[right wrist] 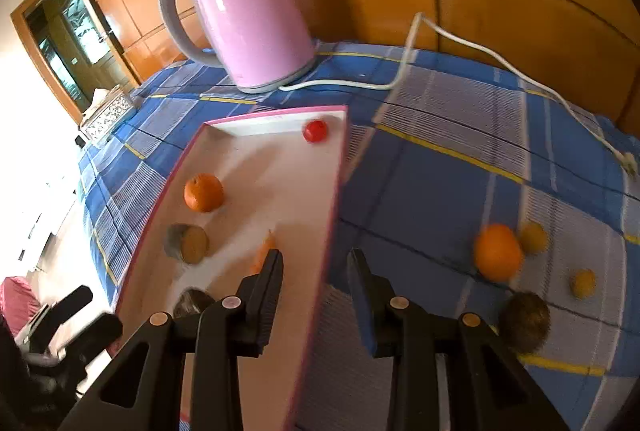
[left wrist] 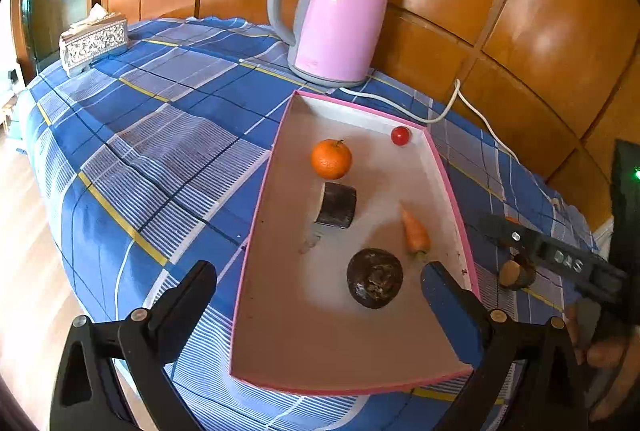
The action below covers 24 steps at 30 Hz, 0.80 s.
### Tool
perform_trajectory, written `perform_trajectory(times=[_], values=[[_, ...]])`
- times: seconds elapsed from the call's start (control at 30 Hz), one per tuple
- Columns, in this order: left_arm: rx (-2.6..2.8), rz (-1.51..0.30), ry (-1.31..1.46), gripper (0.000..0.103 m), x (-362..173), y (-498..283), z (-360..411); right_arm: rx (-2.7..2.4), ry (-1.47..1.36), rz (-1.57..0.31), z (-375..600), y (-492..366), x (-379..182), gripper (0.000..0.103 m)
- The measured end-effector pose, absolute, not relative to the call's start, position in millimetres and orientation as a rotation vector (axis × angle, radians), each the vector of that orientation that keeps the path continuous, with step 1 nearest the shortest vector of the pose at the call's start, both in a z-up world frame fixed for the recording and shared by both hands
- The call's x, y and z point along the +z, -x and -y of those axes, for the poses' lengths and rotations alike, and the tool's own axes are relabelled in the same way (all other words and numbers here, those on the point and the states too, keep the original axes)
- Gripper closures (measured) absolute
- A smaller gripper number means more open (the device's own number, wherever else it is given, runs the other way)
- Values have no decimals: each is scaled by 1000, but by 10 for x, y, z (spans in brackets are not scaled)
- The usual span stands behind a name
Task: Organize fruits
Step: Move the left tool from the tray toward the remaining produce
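A white tray with a pink rim (left wrist: 260, 211) (right wrist: 334, 215) lies on the checked cloth. In it are an orange (left wrist: 331, 159) (right wrist: 203, 193), a red tomato (left wrist: 401, 135) (right wrist: 315, 131), a dark cut cylinder (left wrist: 338, 205) (right wrist: 188, 243), a carrot (left wrist: 416, 233) (right wrist: 266, 247) and a dark round fruit (left wrist: 374, 283). My left gripper (left wrist: 320, 283) stands wide open over the tray's near end, holding nothing. My right gripper (right wrist: 316, 267) hangs open and empty above the tray's right rim, just behind the carrot. On the cloth to the right lie another orange (right wrist: 498, 251), two small yellow fruits (right wrist: 534, 237) and a brown fuzzy one (right wrist: 526, 327).
A pink kettle (left wrist: 340, 19) (right wrist: 248, 23) stands behind the tray, and its white cord (left wrist: 452, 103) (right wrist: 480, 55) trails across the cloth to the right. A patterned tissue box (left wrist: 94, 41) sits at the far left corner. Wooden panelling backs the table.
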State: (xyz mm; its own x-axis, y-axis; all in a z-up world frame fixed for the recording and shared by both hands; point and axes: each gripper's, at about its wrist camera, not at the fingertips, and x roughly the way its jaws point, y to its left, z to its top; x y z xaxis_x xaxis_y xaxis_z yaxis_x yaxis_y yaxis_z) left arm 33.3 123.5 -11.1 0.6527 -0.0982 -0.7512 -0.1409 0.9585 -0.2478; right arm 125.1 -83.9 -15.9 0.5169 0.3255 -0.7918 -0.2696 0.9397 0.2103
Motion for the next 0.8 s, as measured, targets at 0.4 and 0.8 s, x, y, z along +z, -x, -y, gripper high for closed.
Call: perform_trajectory(times=[0.4, 0.8], values=[[-35, -845, 204, 0, 24, -276, -878, 252, -58, -896, 1283, -778, -93, 67], [-130, -859, 115, 0, 44, -199, -459, 128, -126, -871, 1840, -535, -118, 67]])
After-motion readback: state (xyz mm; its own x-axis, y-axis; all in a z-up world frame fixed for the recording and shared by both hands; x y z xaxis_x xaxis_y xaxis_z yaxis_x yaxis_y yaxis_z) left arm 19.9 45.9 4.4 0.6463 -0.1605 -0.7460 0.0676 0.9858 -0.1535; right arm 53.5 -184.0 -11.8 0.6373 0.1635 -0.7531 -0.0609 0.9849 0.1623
